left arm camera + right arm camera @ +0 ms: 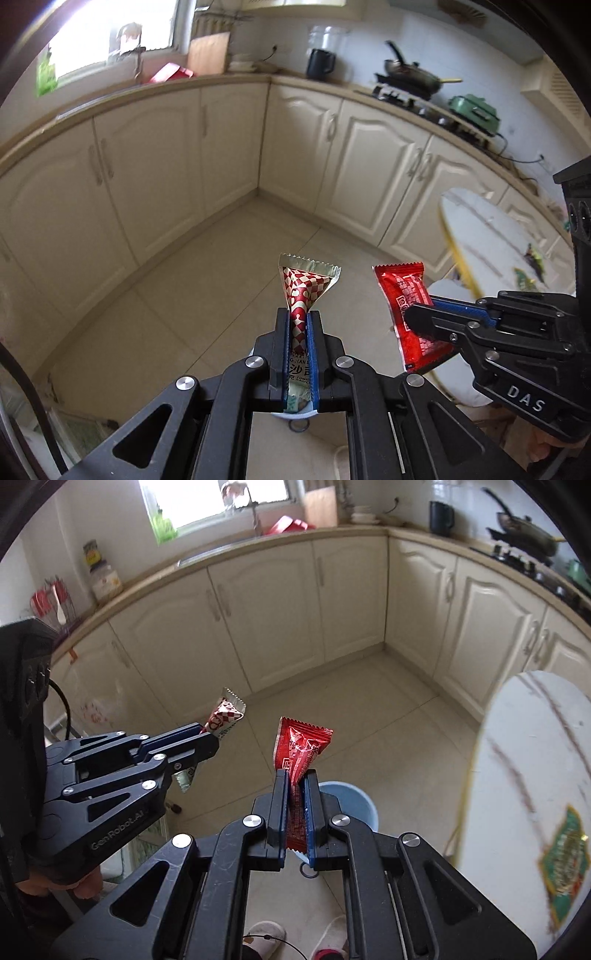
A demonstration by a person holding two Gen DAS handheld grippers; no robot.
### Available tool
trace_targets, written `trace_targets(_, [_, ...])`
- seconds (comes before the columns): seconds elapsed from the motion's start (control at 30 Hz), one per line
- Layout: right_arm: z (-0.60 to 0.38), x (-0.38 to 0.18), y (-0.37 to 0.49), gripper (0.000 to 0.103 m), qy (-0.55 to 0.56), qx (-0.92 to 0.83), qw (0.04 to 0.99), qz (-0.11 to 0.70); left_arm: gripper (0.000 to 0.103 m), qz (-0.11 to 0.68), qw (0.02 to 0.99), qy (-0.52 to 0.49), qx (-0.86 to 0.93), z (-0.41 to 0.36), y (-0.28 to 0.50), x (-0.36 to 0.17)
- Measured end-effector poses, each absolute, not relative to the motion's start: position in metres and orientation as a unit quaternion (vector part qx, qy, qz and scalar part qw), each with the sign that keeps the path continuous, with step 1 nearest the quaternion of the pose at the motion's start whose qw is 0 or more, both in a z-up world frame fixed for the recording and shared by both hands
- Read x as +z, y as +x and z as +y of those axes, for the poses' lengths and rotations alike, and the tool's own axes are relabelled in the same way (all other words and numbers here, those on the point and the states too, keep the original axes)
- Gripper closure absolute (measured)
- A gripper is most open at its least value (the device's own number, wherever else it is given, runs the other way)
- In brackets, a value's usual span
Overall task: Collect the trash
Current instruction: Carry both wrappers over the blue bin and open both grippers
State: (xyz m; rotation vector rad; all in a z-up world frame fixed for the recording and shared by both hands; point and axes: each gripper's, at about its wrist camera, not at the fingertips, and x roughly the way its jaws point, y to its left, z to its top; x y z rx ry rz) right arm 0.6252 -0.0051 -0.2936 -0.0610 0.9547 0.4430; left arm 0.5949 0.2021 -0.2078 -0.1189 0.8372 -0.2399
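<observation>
I'm looking into a home kitchen: cream cabinet doors (pixel 155 177) wrap around a corner under a beige tabletop (pixel 236 79), a frying pan (pixel 410 72) sits on the gas stove (pixel 417 101), and a window (pixel 218 498) lights the tiled floor (pixel 351 716).

Glossy foil red packet (pixel 300 746), checkered sachet (pixel 303 291)

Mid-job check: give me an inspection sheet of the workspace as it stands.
Surface: white table at right, tiled floor below.
Job's things: checkered packet, red packet, blue bin on floor.
Clutter: green wrappers on table.
Grippers: left tool shut on checkered packet; right tool shut on red packet.
Cables: black cable on counter.
Surroundings: cream cabinets, stove with pan.
</observation>
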Motion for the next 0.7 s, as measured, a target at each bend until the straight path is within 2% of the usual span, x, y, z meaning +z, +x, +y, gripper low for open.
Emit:
trace_targets(0.17, [0.020,-0.347,0.656,0.094,-0.038,0.189,0.848,0.493,0.098,0.441,0.888,-0.065,-0.114,0.226,0.600,-0.246])
trace_targets(0.27, [0.016,-0.379,0.675,0.090,-0.035,0.165,0.843,0.511,0.098,0.461,0.877,-0.065,-0.118,0.226,0.606,-0.269])
trace_targets(0.4, [0.011,-0.404,0.684,0.069,-0.032,0.131,0.845,0.518,0.098,0.483,0.863,-0.065,-0.133,0.228,0.616,-0.291])
trace_targets(0.43, [0.007,-0.406,0.683,0.066,-0.033,0.120,0.849,0.513,0.098,0.487,0.860,-0.065,-0.136,0.228,0.616,-0.295])
trace_targets(0.5, [-0.005,-0.405,0.689,0.054,-0.039,0.102,0.859,0.499,0.098,0.495,0.856,-0.066,-0.136,0.231,0.625,-0.303])
trace_targets(0.7, [-0.024,-0.402,0.697,0.045,-0.036,0.074,0.871,0.484,0.093,0.511,0.846,-0.065,-0.139,0.230,0.672,-0.310])
